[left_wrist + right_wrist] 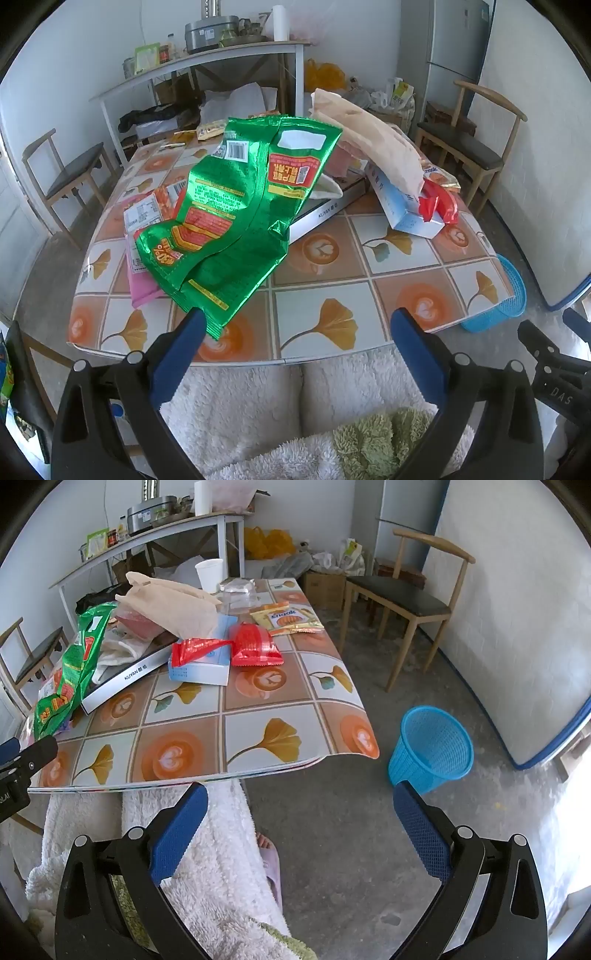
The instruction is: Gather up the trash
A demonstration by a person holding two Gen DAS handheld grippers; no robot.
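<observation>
Both claws, left [295, 325] and right [297, 801], spread fully, holding nothing. Green bag [236, 206] on surface [317, 266] at 11 o'clock of left claw, corner touching its left finger. Bin [432, 749] on floor, 1 o'clock of right claw. Best pinched at near corner, then carried across to bin.

Green snack bag [236, 218] covers most of the pink packet [142, 284] and wrappers at left of frame. Blue basket [506, 299] half hidden behind the worktop [332, 291] edge, right side. White box [122, 679] mostly buried under bags. Shelf clutter upper left too small to tell.
</observation>
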